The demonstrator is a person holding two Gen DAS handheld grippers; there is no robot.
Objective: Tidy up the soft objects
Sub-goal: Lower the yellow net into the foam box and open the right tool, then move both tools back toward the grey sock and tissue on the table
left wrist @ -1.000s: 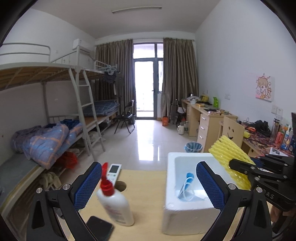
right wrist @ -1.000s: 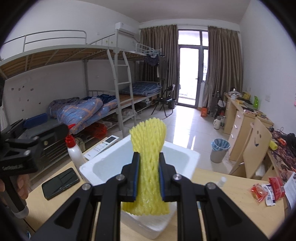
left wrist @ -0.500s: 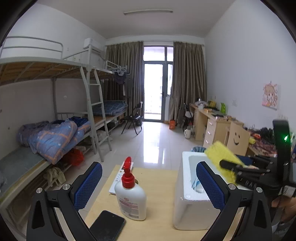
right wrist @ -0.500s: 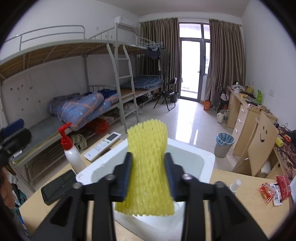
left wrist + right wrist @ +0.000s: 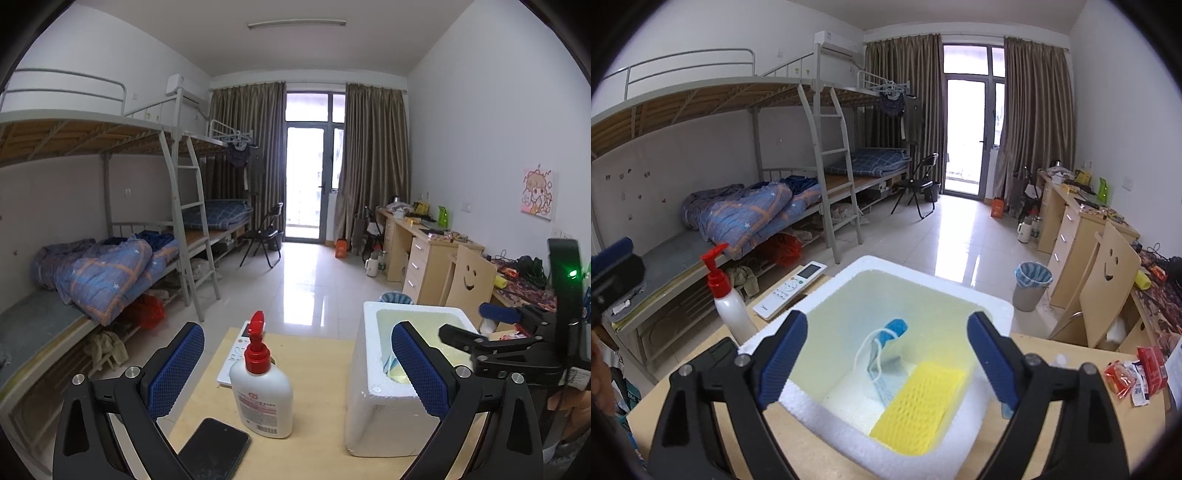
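A yellow foam net (image 5: 919, 402) lies flat on the floor of the white foam box (image 5: 923, 275), at its near right corner. Beside it in the box rests a blue item with a white cord (image 5: 895, 326). Above the box hovers my right gripper (image 5: 888, 328), its jaws opening wide with nothing between the pads. In the left wrist view the same right gripper (image 5: 469, 321) reaches over the box (image 5: 369, 369) from the right. My left gripper (image 5: 297, 334) is open and holds nothing, left of the box and behind the bottle.
On the wooden table (image 5: 314, 369) stand a white pump bottle with a red top (image 5: 262, 398), a black phone (image 5: 214, 450) and a white remote (image 5: 790, 291). Red snack packets (image 5: 1134, 373) lie right of the box. Bunk beds and desks line the room beyond.
My right gripper has opened and let go of the yellow foam net, which dropped into the box. The left gripper has drifted left, so the bottle now sits between its fingers in view.
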